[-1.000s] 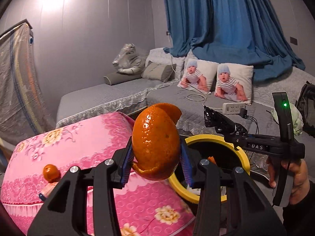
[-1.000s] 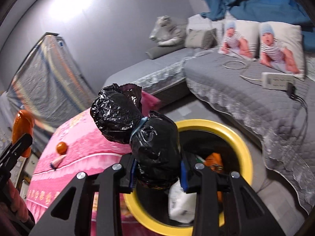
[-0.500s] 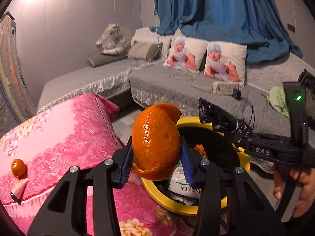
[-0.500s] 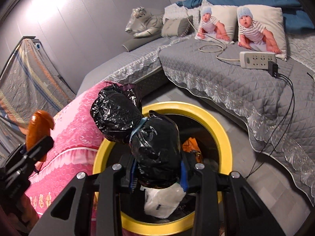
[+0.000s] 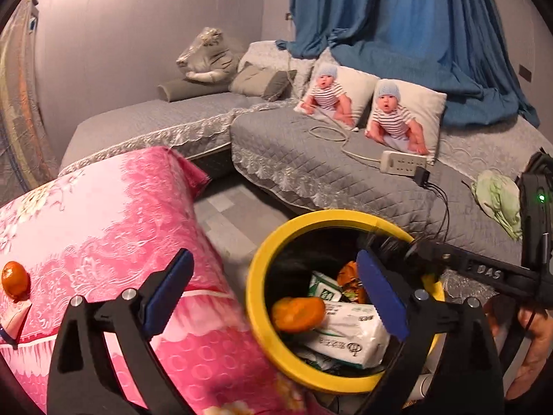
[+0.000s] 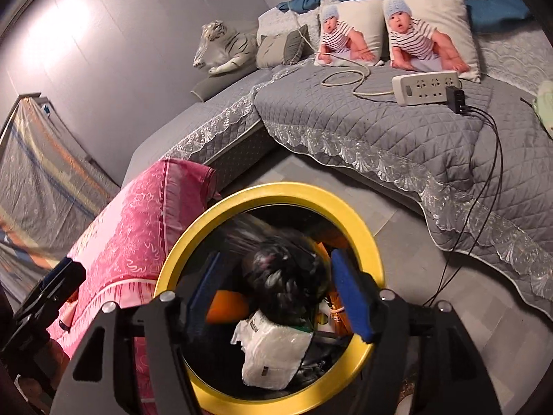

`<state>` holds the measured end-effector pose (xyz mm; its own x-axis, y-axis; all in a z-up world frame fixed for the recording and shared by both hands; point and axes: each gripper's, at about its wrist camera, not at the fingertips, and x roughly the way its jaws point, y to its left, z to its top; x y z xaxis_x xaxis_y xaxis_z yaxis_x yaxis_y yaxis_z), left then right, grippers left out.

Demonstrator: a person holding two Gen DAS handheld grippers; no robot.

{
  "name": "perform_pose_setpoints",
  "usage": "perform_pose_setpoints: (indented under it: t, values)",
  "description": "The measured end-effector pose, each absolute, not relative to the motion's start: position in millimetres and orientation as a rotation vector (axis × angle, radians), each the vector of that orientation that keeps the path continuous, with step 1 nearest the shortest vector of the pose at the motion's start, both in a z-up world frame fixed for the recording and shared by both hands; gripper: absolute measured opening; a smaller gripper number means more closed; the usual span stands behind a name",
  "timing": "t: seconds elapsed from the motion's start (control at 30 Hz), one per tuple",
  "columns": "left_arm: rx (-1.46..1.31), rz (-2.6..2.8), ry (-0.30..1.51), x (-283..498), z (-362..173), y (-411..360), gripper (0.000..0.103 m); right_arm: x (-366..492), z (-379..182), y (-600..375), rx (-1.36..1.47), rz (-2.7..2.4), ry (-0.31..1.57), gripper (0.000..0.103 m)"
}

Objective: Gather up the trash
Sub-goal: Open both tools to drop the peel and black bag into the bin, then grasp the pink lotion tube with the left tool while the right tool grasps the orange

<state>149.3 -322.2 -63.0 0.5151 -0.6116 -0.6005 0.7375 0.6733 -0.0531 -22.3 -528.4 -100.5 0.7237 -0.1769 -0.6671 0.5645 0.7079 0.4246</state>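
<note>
Both grippers are releasing: the left gripper [image 5: 273, 297], jaws just spreading wide, is dropping orange peel [image 5: 298, 314] into the yellow bin [image 5: 257, 269] ahead; the right gripper [image 6: 276, 297], half-open, is shedding its black bag [image 6: 283, 276]. Next, the tangerine [image 5: 14, 277] needs fetching.

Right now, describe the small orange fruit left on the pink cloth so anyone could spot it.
Find the pink floral cloth beside the yellow-rimmed trash bin. Near its left edge, far from the bin, sits a small whole tangerine. Unlike the orange peel inside the bin, it is round and unpeeled.
</note>
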Motion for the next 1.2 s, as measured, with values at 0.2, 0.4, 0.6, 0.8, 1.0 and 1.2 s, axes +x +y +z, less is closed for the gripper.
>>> perform_pose_setpoints:
  t: [0.2, 0.4, 0.6, 0.8, 1.0, 1.2]
  values:
    - [0.259, -0.758, 0.591, 164, -58, -288, 0.094, -17, -95, -516, 0.678, -0.349, 0.633, 0.067]
    - [0.237, -0.638, 0.546, 193, -53, -201, 0.094, 10, -75, -476, 0.603, -0.206, 0.637, 0.067]
    - [0.235, -0.488, 0.52, 226, -50, -96, 0.094, 45, -64, -438, 0.548, -0.115, 0.679, 0.067]
    - [0.201, -0.478, 0.617, 268, -72, -11, 0.094, 79, -53, -396, 0.502, -0.051, 0.707, 0.067]
    - [0.223, -0.515, 0.714, 284, -103, 0, 0.093, 108, -46, -362, 0.456, 0.015, 0.734, 0.067]
    - [0.269, -0.519, 0.767, 295, -122, -7, 0.08, 121, -44, -341, 0.41, 0.056, 0.752, 0.067]
